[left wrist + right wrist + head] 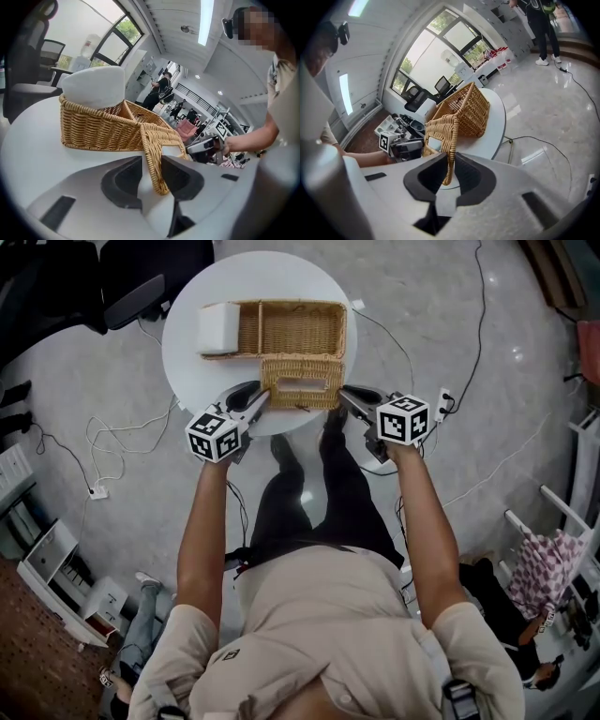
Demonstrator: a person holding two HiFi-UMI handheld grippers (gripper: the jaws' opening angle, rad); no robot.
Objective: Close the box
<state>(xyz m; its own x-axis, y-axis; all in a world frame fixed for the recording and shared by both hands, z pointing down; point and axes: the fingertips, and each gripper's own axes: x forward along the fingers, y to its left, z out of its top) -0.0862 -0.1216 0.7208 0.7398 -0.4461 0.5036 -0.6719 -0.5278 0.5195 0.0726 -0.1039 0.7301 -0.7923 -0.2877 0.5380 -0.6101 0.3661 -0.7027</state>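
Note:
A wicker box (291, 329) stands on the round white table (187, 362), with a white block (217, 329) in its left compartment. Its lid (300, 382) hangs open over the table's near edge. My left gripper (255, 399) is at the lid's left end. In the left gripper view the lid (152, 145) lies between the open jaws of that gripper (151, 176), against the right pad only. My right gripper (349, 397) is at the lid's right end. In the right gripper view this gripper (449, 171) is shut on the lid's thin edge (443, 129).
An office chair (131, 287) stands behind the table at the upper left. Cables (103, 442) trail over the floor on both sides, and a power strip (443, 404) lies right of the table. A white shelf unit (56, 568) is at the lower left.

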